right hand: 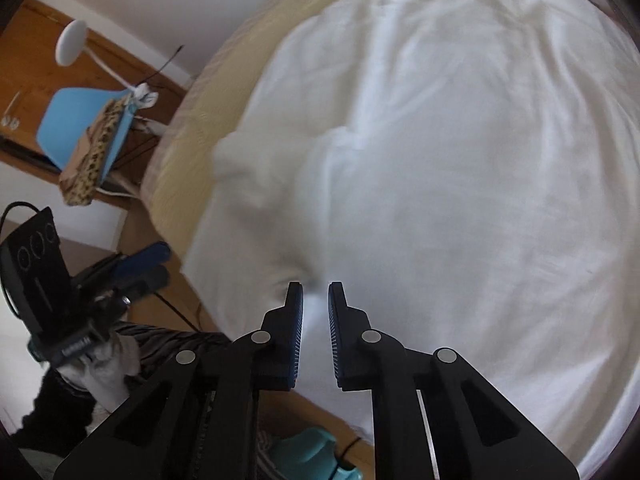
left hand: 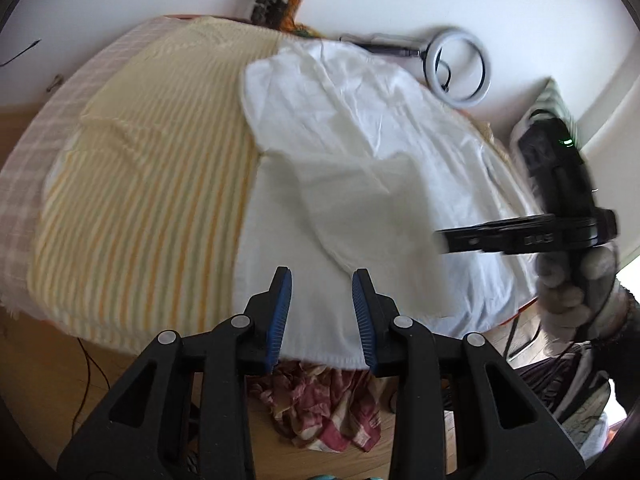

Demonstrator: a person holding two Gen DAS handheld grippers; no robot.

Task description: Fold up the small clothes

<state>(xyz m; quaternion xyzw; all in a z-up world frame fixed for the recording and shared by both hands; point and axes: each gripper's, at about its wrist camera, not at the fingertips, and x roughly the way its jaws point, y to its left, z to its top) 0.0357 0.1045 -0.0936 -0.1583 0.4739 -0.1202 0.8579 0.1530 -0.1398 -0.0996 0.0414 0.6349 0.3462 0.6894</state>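
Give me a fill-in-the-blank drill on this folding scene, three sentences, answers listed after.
1. The white garment is spread on a cover striped in white and ____.
2. Both the left gripper and the right gripper have their jaws ____, holding nothing.
3. The ring light lying beyond the garment is shaped like a ____.

Missing words: yellow; open; circle

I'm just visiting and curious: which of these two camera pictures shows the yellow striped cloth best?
The left wrist view. There the yellow striped cloth fills the left half of the picture, stripes plain, with the white garment lying beside and partly over it. The right wrist view shows only a pale yellow sliver along the white garment's left edge, too blurred to show stripes.
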